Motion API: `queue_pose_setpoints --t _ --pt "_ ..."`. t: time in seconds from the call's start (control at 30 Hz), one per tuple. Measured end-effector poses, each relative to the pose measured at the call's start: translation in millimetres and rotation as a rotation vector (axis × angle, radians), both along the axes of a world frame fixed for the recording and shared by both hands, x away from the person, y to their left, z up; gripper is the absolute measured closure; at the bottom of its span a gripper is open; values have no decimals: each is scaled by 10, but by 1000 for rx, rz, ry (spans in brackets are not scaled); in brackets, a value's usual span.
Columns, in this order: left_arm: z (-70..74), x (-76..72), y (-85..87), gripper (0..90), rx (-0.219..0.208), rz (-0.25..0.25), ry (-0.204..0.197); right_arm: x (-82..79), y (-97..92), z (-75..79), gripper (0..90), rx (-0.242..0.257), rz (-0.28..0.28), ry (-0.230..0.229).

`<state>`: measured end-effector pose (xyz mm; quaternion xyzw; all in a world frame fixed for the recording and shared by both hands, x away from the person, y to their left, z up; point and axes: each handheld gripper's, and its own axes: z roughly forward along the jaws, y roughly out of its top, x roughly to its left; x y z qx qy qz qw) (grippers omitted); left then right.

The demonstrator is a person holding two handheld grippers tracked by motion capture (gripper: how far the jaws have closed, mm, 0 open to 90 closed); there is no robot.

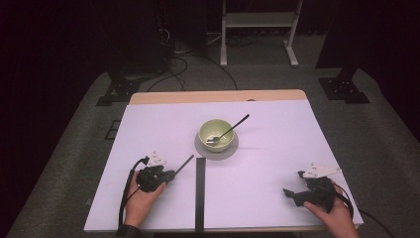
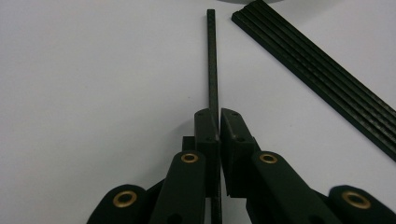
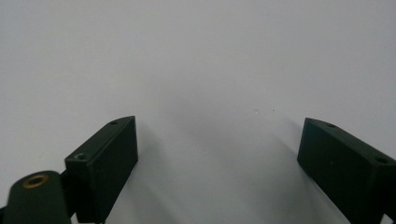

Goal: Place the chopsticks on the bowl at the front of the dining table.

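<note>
While the left tongs (image 2: 218, 122) clamp a thin black rod (image 2: 212, 60) low over the white counter (image 1: 277, 153) (just beside the black slat bundle (image 1: 200, 193)), the right tongs (image 3: 217, 163) rest apart, gripping nothing, near the counter's right edge.

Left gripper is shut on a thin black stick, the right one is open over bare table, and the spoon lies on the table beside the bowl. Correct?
Not quite: the spoon sits in the bowl, handle leaning over the rim, as the high view shows. The rest holds: the left gripper is shut on the stick, and the right gripper is open over bare table.
</note>
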<state>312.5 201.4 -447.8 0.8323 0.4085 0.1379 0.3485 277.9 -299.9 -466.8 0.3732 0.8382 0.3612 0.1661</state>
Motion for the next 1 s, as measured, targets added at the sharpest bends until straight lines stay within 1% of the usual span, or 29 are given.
queue_pose_setpoints --t 0.23,0.4,0.47,0.57,0.77,1.0 --pt "60 -8 22 865 -16 5 1 1 0 0 105 0 0 0" --pt "105 -13 40 865 -42 15 4 0 0 0 105 0 0 0" --pt "130 -15 44 865 -38 15 2 1 0 0 105 0 0 0" --pt "164 -17 50 865 -50 15 4 0 0 0 105 0 0 1" --pt "227 -14 41 865 -60 15 13 1 0 0 105 0 0 1" --pt "312 1 25 865 -77 17 5 0 0 0 105 0 0 0"
